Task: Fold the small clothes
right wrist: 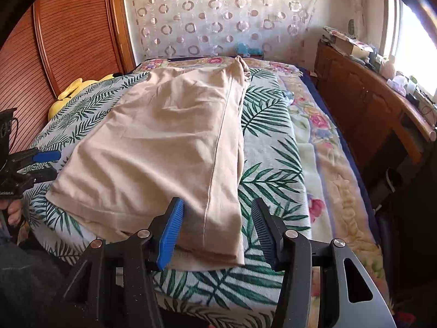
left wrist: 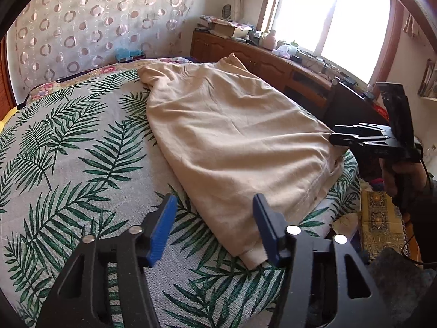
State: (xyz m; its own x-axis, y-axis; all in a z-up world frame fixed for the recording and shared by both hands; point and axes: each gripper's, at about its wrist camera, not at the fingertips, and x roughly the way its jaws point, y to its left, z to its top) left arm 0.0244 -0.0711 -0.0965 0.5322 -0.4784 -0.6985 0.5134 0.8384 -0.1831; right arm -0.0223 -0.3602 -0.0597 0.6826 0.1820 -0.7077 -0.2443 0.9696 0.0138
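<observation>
A beige garment (left wrist: 224, 142) lies folded lengthwise on the palm-leaf bedspread (left wrist: 68, 142); it also shows in the right wrist view (right wrist: 164, 147). My left gripper (left wrist: 214, 227) is open, its blue pads either side of the garment's near left corner, just above it. My right gripper (right wrist: 217, 232) is open, its jaws astride the near right corner of the garment. The right gripper shows from the side in the left wrist view (left wrist: 331, 138), at the cloth's right edge. The left gripper shows in the right wrist view (right wrist: 52, 164) beside the left edge.
A wooden cabinet (left wrist: 273, 63) with clutter on top runs along the right under a bright window (left wrist: 333, 13). A wooden headboard (right wrist: 68, 32) stands at the left, with a yellow soft toy (right wrist: 73, 90) by it. A floral blanket (right wrist: 327, 147) lies on the bed's right side.
</observation>
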